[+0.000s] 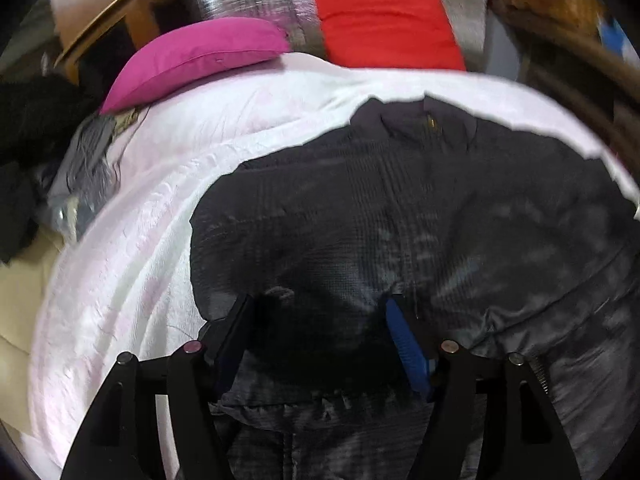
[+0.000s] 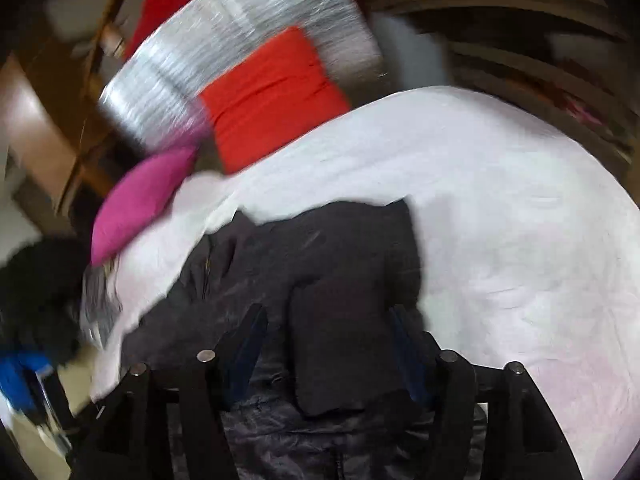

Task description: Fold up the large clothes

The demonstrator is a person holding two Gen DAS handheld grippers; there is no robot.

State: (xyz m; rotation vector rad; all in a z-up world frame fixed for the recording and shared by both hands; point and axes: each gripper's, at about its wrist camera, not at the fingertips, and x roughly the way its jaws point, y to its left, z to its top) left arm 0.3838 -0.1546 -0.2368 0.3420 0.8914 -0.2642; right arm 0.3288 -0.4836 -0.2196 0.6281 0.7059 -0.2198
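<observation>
My left gripper (image 1: 320,316) spread wide over the dark jacket (image 1: 420,220) low in frame, my right gripper (image 2: 326,330) likewise parted above its folded sleeve (image 2: 340,340), jacket on white bedsheet (image 1: 132,264), pink pillow (image 1: 192,56) upper left, red cushion (image 1: 388,24) top centre.

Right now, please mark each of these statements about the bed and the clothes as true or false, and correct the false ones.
1. The dark quilted jacket lies on the white bed sheet. True.
2. The magenta pillow lies on top of the jacket. False: it sits on the sheet, apart from the jacket.
3. The left claw is open over dark fabric. True.
4. The red cushion lies at the near edge of the bed. False: it is at the far end, against the silver panel.
</observation>
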